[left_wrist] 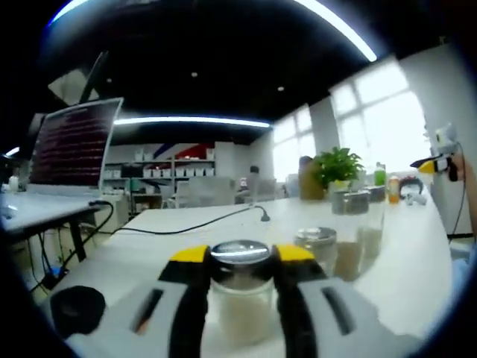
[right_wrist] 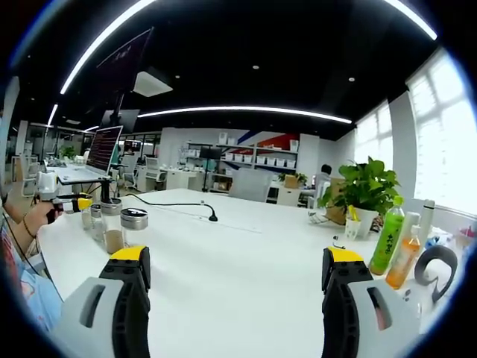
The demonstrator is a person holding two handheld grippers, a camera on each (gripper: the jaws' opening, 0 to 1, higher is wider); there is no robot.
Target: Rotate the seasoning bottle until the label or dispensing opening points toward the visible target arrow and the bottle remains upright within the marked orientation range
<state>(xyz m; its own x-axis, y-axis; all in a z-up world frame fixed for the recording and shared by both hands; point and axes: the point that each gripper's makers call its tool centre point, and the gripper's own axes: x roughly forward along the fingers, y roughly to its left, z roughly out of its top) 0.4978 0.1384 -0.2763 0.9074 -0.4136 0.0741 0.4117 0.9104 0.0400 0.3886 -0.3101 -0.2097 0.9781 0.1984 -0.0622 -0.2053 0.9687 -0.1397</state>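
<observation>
A glass seasoning bottle [left_wrist: 240,287] with a silver lid and white contents stands upright on the white table [left_wrist: 402,261], close in the left gripper view. My left gripper [left_wrist: 241,257] is shut on it, one yellow-tipped jaw on each side just below the lid. The bottle's lower part is hidden behind the jaws. In the right gripper view my right gripper [right_wrist: 237,272] stands open over bare table [right_wrist: 238,253], nothing between its jaws. My left gripper [right_wrist: 72,202] is small at the far left there, held by a hand [right_wrist: 36,218].
A second jar [left_wrist: 316,242] with brown contents stands just right of the held bottle; more jars [left_wrist: 350,200] and a potted plant [left_wrist: 339,165] lie beyond. A black cable [left_wrist: 194,224] crosses the table. A green bottle [right_wrist: 389,239] and an orange one [right_wrist: 406,257] stand at right.
</observation>
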